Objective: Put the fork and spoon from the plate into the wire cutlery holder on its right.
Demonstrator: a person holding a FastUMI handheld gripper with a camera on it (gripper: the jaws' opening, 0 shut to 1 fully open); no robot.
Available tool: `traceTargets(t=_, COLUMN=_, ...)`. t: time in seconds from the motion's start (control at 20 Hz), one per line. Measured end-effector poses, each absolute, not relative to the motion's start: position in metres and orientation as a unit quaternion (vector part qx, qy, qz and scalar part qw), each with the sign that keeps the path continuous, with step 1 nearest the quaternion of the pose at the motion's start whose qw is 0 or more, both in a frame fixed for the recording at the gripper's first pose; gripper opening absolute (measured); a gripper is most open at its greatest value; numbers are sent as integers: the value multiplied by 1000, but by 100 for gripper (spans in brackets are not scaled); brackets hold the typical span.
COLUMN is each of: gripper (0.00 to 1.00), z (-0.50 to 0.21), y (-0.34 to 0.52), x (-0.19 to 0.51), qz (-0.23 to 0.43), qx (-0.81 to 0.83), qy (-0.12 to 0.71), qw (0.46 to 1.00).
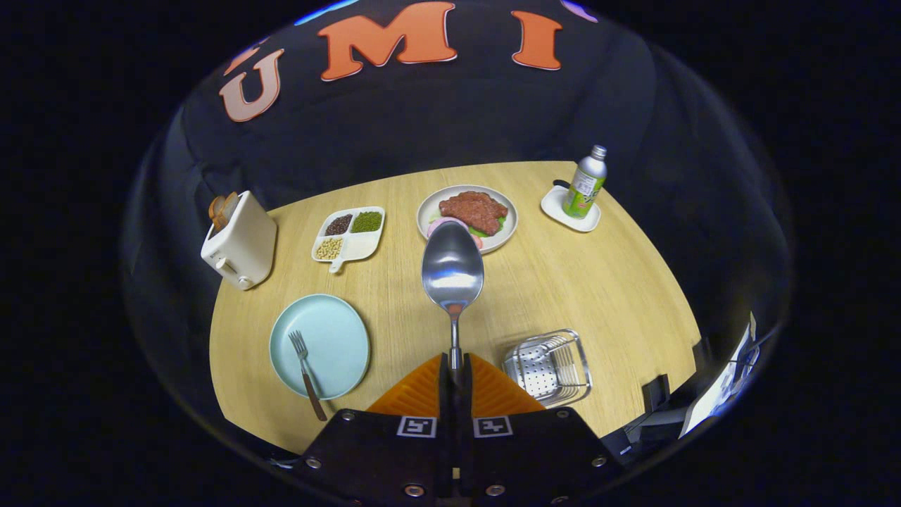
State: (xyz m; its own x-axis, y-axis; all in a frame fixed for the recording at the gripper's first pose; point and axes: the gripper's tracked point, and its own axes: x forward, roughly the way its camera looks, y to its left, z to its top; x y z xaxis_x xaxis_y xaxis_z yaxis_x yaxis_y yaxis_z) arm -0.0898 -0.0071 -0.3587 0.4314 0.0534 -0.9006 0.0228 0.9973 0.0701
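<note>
My gripper (455, 373) is shut on the handle of a metal spoon (452, 271), which sticks straight out ahead of the fingers, bowl forward, held well above the wooden table (563, 282). Below and to the left of the fingers lies a pale blue plate (338, 331) with a fork (305, 370) on it, its brown handle hanging over the near rim. To the right of the fingers stands the wire cutlery holder (549, 366) with a perforated metal floor.
Farther back are a white toaster (239, 243) with bread, a divided dish (350, 234) of beans and seeds, a plate of meat (468, 215) and a bottle (586, 183) on a white coaster. Dark gear sits off the table's right edge.
</note>
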Motion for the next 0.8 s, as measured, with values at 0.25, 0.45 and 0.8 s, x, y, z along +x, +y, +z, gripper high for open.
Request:
traceTargets(t=0.25, gripper=5, z=-367, y=-64, x=-112, qz=-26, qx=30, qy=543, qw=839)
traceTargets(t=0.45, gripper=5, z=-389, y=-86, x=-140, qz=-22, qx=25, qy=577, qw=816)
traceTargets(t=0.8, gripper=6, z=-420, y=-92, x=-164, qz=10, qx=6, qy=618, qw=786)
